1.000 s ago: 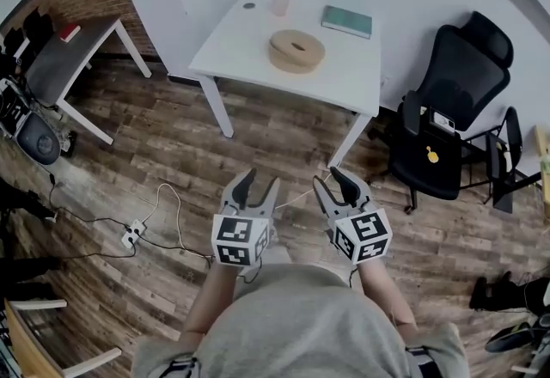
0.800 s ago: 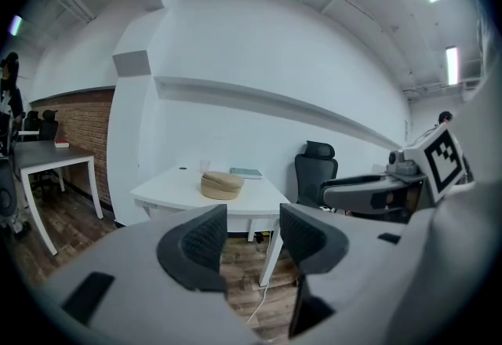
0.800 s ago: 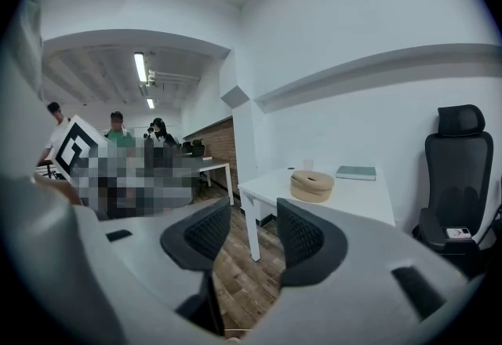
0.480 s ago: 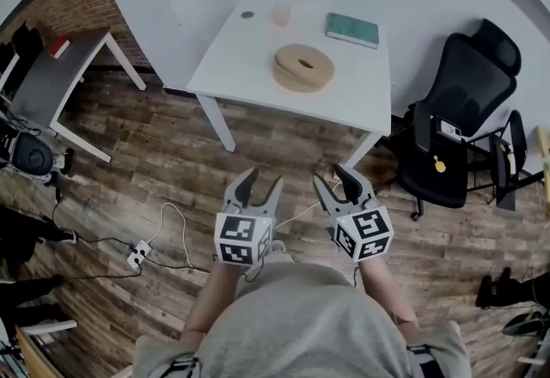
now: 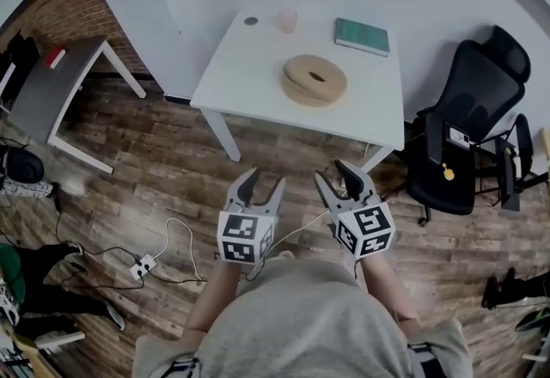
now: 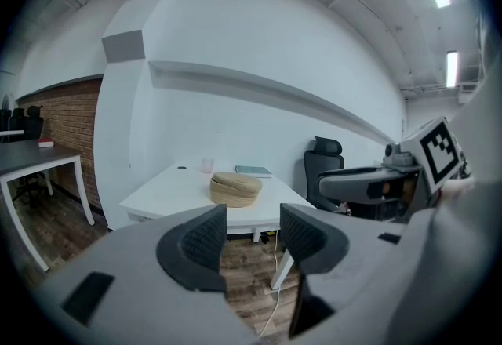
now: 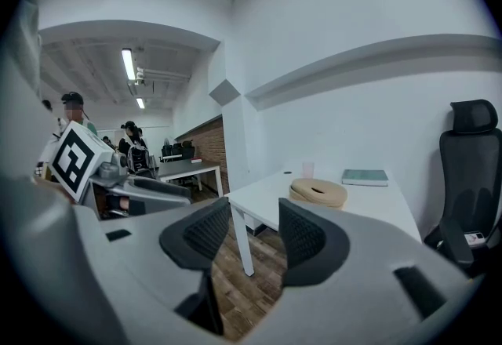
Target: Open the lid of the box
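A round, flat tan box point(image 5: 314, 80) with its lid on lies on the white table point(image 5: 249, 76); it also shows far ahead as the tan box point(image 6: 235, 188) and the tan box point(image 7: 318, 192). My left gripper point(image 5: 263, 183) hangs over the wood floor, short of the table's near edge, open and empty. Beside it my right gripper point(image 5: 333, 177) has its jaws opening, with nothing between them. Both point toward the table. In the gripper views, the left gripper point(image 6: 252, 237) and the right gripper point(image 7: 255, 237) show only floor and table between their pads.
A green book point(image 5: 362, 35), a pink cup point(image 5: 286, 21) and a small dark disc point(image 5: 250, 21) lie at the table's back. A black office chair point(image 5: 468, 123) stands right of the table, a grey desk point(image 5: 51, 84) left. A power strip point(image 5: 142, 265) with cables lies on the floor.
The table and box have slid right and a little lower in the head view. Both grippers keep their place before the person, and their jaws stand slightly wider.
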A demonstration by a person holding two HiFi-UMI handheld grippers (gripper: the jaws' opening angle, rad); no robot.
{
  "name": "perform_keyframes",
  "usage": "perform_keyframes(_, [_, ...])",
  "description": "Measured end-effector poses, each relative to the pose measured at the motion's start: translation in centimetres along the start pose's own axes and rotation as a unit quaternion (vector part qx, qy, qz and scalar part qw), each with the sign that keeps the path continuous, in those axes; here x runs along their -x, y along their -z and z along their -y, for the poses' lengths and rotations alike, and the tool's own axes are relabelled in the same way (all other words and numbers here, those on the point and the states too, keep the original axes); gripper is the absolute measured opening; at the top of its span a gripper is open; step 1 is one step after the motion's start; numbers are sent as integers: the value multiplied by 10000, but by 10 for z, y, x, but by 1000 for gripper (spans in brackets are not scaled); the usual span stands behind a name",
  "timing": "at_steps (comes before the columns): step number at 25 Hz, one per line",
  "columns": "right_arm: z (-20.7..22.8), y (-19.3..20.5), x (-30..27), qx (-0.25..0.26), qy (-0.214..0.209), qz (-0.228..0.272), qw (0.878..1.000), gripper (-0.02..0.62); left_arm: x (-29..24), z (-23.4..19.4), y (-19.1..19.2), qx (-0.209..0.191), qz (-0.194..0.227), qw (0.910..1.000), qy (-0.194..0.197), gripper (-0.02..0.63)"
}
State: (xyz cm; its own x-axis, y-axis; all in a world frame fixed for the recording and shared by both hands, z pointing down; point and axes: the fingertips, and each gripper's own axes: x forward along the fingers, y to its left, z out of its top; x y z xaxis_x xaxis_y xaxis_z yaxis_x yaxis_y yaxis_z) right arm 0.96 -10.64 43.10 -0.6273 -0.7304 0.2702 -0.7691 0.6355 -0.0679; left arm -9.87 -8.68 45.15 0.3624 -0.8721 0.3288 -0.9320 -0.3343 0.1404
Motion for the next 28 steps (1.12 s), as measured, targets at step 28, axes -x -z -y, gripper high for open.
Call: perform_keyframes(28, [84, -39, -151, 307, 53, -190, 9993, 196, -151, -76, -33, -85, -257, 9990, 355, 201])
